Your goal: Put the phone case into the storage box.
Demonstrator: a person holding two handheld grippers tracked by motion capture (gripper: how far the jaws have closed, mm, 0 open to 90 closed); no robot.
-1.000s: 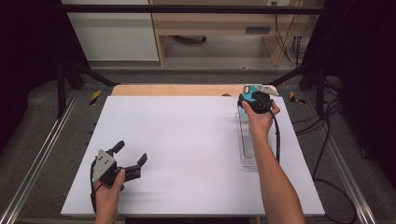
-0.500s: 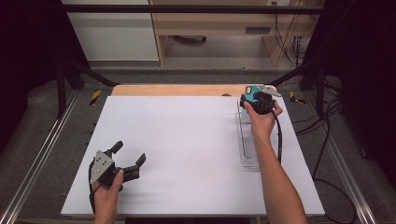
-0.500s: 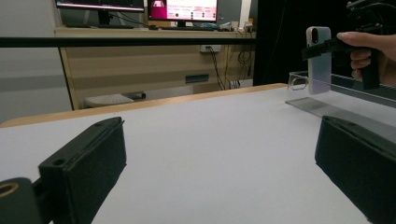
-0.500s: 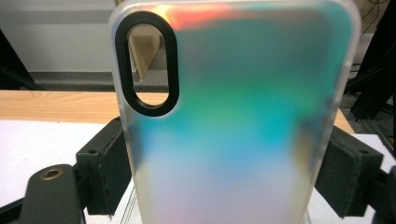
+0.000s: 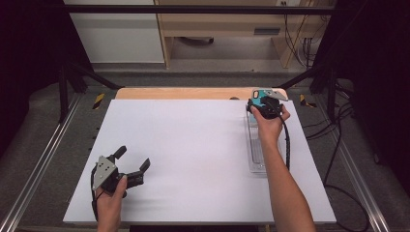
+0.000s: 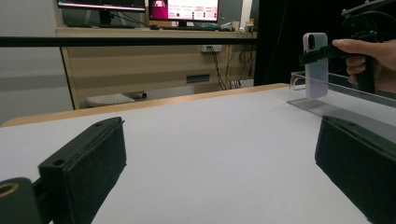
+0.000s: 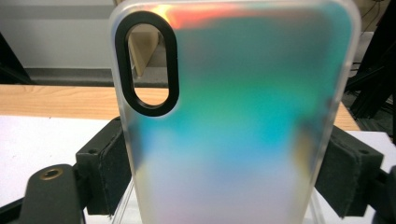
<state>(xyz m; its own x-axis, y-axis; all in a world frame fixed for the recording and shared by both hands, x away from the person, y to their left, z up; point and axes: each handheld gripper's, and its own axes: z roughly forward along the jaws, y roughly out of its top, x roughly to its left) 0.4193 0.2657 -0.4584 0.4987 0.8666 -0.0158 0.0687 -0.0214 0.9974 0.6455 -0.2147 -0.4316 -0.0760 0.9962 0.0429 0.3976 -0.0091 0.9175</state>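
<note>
We clamp the right gripper (image 7: pixel 224 172) across the light, probably flexible phone case (image 7: pixel 233 116); left gripper (image 5: pixel 131 163) released.

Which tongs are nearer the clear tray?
Right. The right tongs hold the phone case upright over the clear tray's far end; the left tongs sit open across the table, near its front left corner.

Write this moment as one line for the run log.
right tool: shut on phone case, upright above clear tray | left tool: open, empty, near white table front-left corner
</note>
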